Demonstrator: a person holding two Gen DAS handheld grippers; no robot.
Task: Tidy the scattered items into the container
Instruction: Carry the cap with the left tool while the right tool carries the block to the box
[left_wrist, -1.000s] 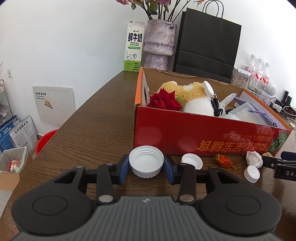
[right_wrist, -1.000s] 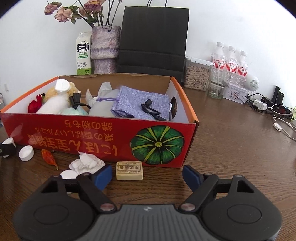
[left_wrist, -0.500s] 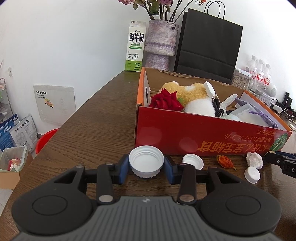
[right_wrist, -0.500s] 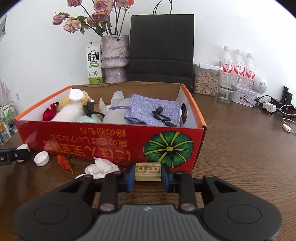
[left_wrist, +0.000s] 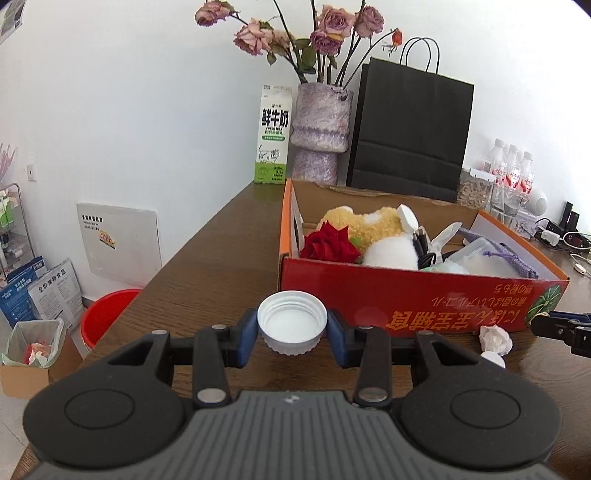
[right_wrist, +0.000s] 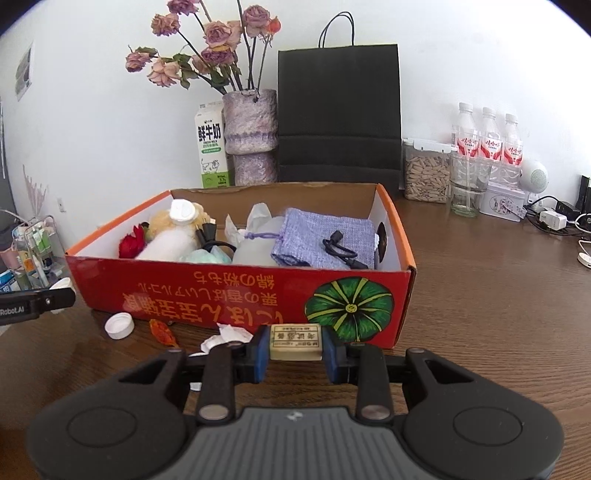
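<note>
Before the red box, both grippers carry a load
Left wrist view: left gripper (left_wrist: 291, 328) has its jaws closed on a white cap (left_wrist: 291, 326), held near the red box (left_wrist: 406, 295); right wrist view: right gripper (right_wrist: 294, 347) clamps a small eraser (right_wrist: 294, 341) just before the box's pumpkin print, 1 tissue wad (right_wrist: 229, 336) lying beside

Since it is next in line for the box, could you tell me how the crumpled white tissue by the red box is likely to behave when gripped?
The crumpled tissue looks soft and very light, so it will probably squash flat between the fingers rather than resist. Its loose folds suggest that it may unfurl or snag. Lying on the table against the red box, it seems unlikely to roll.
</note>
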